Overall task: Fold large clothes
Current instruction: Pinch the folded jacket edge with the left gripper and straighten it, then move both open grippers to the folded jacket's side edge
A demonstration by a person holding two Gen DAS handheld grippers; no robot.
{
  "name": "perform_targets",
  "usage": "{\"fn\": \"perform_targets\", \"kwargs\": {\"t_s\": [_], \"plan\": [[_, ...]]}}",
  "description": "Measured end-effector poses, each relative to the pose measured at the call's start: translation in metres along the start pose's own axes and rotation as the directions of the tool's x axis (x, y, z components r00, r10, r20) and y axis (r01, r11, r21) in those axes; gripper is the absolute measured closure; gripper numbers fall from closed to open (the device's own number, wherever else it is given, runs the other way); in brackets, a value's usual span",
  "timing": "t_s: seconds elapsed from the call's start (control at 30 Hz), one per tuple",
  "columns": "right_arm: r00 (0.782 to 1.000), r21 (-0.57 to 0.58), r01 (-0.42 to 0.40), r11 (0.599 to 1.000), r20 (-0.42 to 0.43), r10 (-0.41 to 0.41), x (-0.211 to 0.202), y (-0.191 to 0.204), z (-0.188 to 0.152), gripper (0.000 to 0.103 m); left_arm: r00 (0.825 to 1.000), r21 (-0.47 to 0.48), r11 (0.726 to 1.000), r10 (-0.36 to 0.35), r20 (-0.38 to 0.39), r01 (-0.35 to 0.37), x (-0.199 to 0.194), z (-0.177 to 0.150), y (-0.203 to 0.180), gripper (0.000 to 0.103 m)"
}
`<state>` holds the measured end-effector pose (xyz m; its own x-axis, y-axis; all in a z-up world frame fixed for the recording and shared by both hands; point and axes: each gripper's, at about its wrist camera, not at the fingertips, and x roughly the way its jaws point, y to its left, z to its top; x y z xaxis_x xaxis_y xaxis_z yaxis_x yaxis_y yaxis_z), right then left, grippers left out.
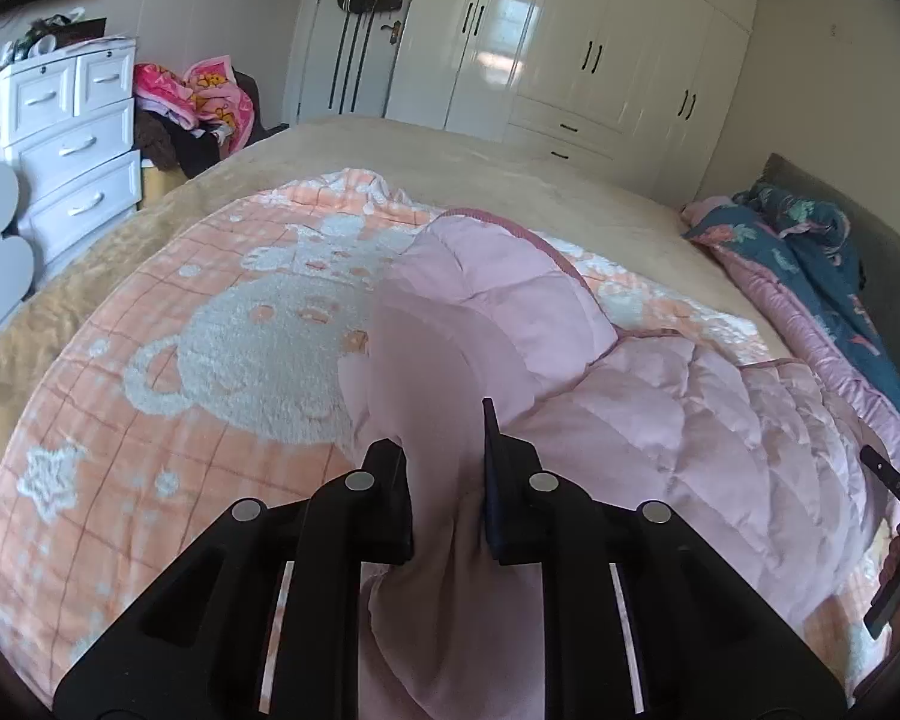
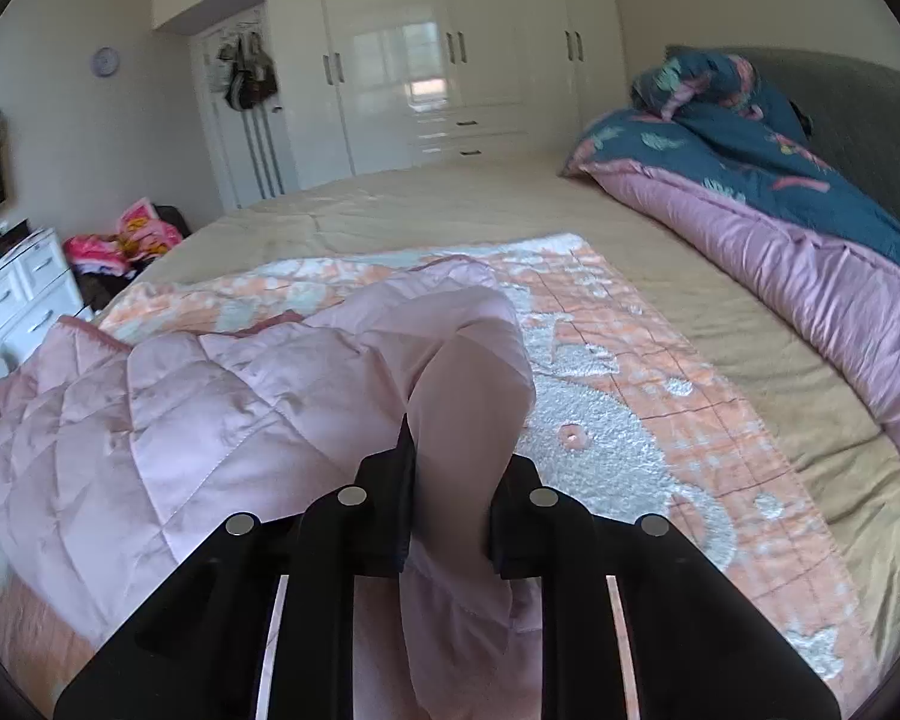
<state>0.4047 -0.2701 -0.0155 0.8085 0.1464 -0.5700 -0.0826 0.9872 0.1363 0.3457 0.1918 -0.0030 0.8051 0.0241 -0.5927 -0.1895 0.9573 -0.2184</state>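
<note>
left gripper (image 1: 447,456) pinched pink quilt (image 1: 660,414) edge | quilt lay bunched on peach blanket (image 1: 150,360), mid-bed (image 1: 510,180) | right gripper (image 2: 450,468) pinched another fold | we judged: lift level, carry edges over evenly

I see the pink quilted garment (image 1: 660,420) as soft padded cloth with a faint satin sheen and stitched seams. Under it, the peach blanket (image 1: 150,396) looks fleecy, its white figures tufted and rough. The tan bedspread (image 2: 450,204) reads as matt cloth. My left gripper (image 1: 447,468) and right gripper (image 2: 450,480) are matt black plastic with shiny metal pins. The wardrobe (image 2: 390,60) doors are glossy white.
</note>
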Motion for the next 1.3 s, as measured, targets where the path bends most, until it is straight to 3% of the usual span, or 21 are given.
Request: {"fn": "perform_targets", "kwargs": {"t_s": [0.2,0.43,0.53,0.57,0.6,0.7,0.87,1.03,1.1,1.3], "plan": [[0.995,0.057,0.019,0.998,-0.096,-0.014,0.054,-0.006,0.001,0.086,0.997,-0.007,0.999,0.038,-0.073,-0.038,0.039,0.0,0.007,0.093],[0.985,0.057,0.043,0.997,-0.169,-0.032,0.07,-0.003,-0.006,0.082,0.993,-0.026,0.998,0.057,-0.105,-0.06,0.056,-0.008,0.013,0.091],[0.985,0.049,0.061,0.997,-0.166,-0.052,0.051,0.001,-0.005,0.059,0.991,-0.022,0.997,0.068,-0.112,-0.071,0.055,-0.009,0.011,0.091],[0.989,0.05,0.055,0.997,-0.137,-0.048,0.036,0.003,-0.004,0.037,0.991,-0.025,0.997,0.067,-0.114,-0.07,0.054,-0.009,0.011,0.091],[0.992,0.054,0.057,0.997,-0.114,-0.051,0.026,0.004,-0.004,0.022,0.991,-0.026,0.997,0.068,-0.115,-0.071,0.054,-0.009,0.011,0.091],[0.999,0.058,0.032,0.998,-0.014,-0.031,-0.018,0.009,-0.008,0.01,0.991,-0.029,0.997,0.07,-0.116,-0.074,0.053,-0.008,0.011,0.091],[0.999,0.087,-0.043,0.995,0.017,0.041,-0.058,0.011,-0.015,0.006,0.99,-0.033,0.997,0.072,-0.121,-0.076,0.047,-0.007,0.011,0.088],[0.996,0.125,-0.091,0.988,0.0,0.092,-0.073,0.009,-0.018,0.004,0.991,-0.043,0.997,0.064,-0.119,-0.07,0.034,-0.002,0.011,0.068],[0.994,0.126,-0.106,0.986,0.011,0.105,-0.078,0.01,-0.019,0.004,0.992,-0.045,0.997,0.06,-0.107,-0.065,0.025,0.0,0.008,0.051],[0.993,0.101,-0.116,0.988,0.034,0.113,-0.092,0.018,-0.019,0.004,0.998,-0.013,0.998,0.059,-0.037,-0.06,-0.013,0.004,-0.01,0.019]]}}
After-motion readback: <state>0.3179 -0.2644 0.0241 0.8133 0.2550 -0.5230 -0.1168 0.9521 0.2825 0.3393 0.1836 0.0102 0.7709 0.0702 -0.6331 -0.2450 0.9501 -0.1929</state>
